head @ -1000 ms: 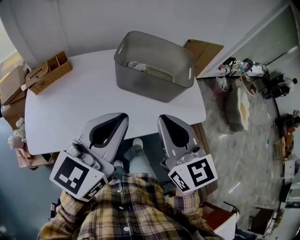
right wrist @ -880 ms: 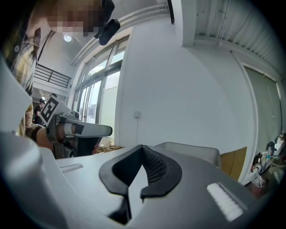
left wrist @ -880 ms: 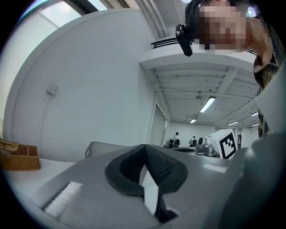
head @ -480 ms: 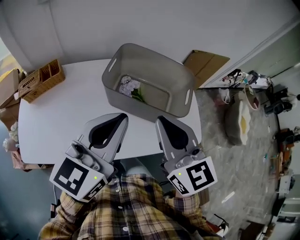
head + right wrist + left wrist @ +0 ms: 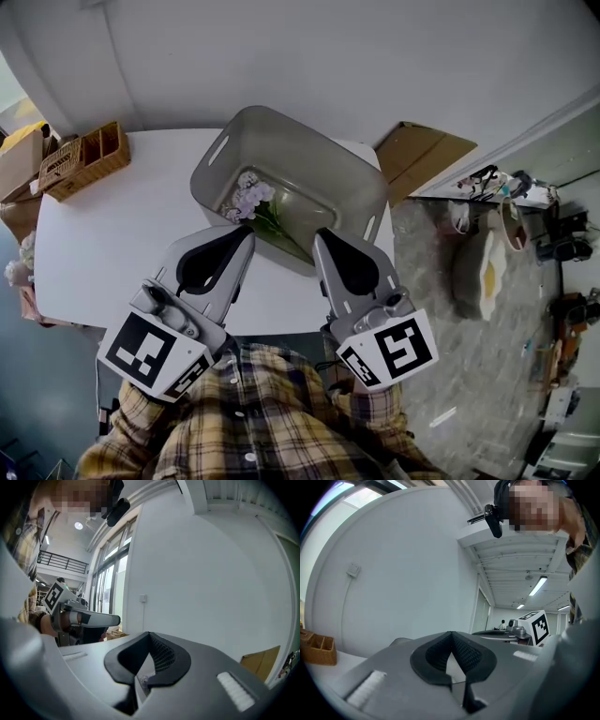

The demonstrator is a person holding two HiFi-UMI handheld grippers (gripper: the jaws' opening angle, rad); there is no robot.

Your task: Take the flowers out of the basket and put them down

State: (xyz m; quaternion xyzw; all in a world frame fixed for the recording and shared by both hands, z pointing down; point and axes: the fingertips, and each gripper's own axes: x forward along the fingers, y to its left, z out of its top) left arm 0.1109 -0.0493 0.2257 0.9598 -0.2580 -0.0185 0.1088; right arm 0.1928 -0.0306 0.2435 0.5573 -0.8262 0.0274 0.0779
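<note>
A grey plastic basket [image 5: 352, 178] stands on the white table [image 5: 122, 225], close to its front edge. Pale lilac flowers with green stems [image 5: 251, 201] lie inside the basket at its left. My left gripper [image 5: 246, 234] is shut and empty, its tip just short of the basket's near wall, below the flowers. In the left gripper view its jaws [image 5: 451, 633] meet at the tip. My right gripper [image 5: 322, 236] is also shut and empty, level with the left one at the near wall; in its own view [image 5: 149, 633] the tips touch.
A wicker organizer [image 5: 80, 159] sits at the table's far left corner. Cardboard boxes [image 5: 19, 173] stand on the floor to the left, and a flat carton [image 5: 422, 155] lies to the right of the table. A white wall rises behind the table.
Both grippers have come forward from in front of the table up to the basket's near wall. The flowers inside have come into sight. Both grippers stayed shut.
</note>
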